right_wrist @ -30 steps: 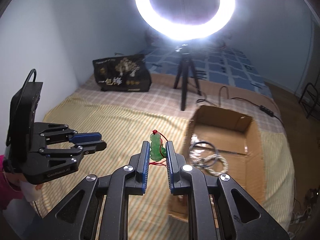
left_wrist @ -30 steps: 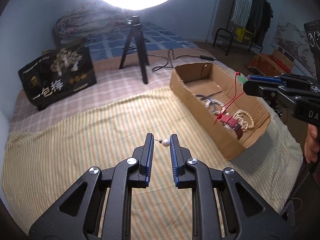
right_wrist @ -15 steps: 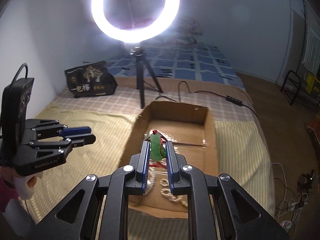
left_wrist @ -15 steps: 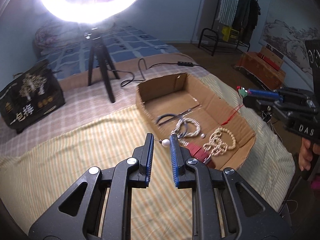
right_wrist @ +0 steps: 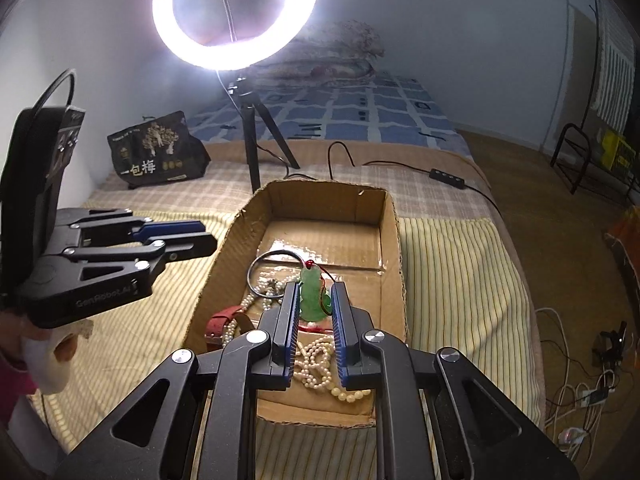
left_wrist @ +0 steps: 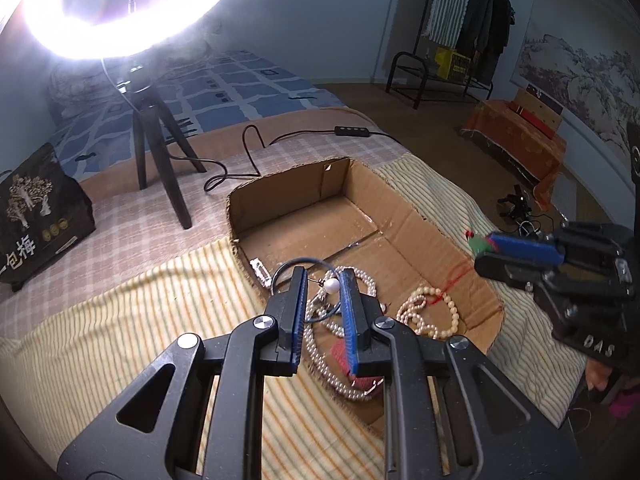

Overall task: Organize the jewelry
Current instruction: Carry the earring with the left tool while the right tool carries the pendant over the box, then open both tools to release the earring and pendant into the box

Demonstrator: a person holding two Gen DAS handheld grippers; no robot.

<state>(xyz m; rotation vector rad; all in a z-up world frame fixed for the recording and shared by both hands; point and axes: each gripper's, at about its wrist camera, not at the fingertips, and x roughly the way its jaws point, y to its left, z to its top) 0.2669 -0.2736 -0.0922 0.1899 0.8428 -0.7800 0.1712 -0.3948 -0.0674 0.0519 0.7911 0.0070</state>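
Your left gripper (left_wrist: 323,286) pinches a pearl earring (left_wrist: 330,286) between nearly closed fingers, and your right gripper (right_wrist: 314,300) clamps the jade pendant (right_wrist: 313,295); both hover over the cardboard box (right_wrist: 394,248) (already holding bead strands), presumably for dropping in.

The box (right_wrist: 394,240) is made of matt, rough-edged cardboard. The pendant (right_wrist: 313,294) looks glossy green; the bedcover (right_wrist: 452,272) is striped cloth.
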